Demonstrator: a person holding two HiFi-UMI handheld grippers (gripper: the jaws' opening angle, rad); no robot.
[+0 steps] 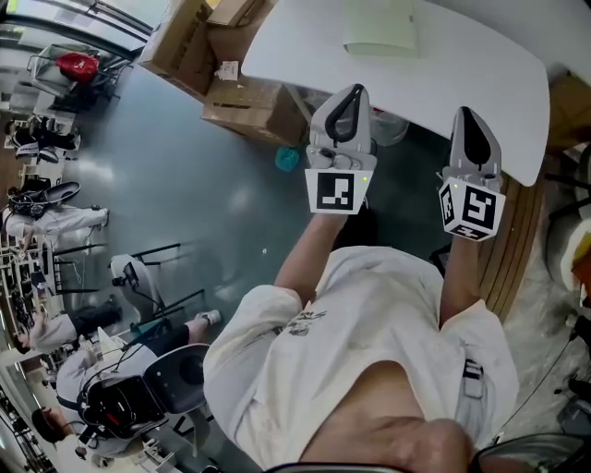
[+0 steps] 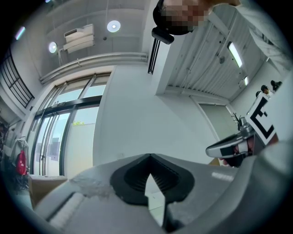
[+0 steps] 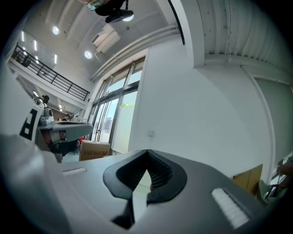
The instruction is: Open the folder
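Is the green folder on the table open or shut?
Looks shut: the pale green folder lies flat as one slab on the white table, no cover lifted.

Grey floor (image 1: 175,175) spreading at nine o'clock; cardboard boxes (image 1: 254,106) sitting at eleven; white surface (image 1: 480,83) lying at one; ceiling lamps (image 2: 113,26) glowing.

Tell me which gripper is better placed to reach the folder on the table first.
Left, probably. The left gripper sits nearer the pale folder on the white table and points toward it; the right gripper is off to its side. Both have shut, empty jaws.
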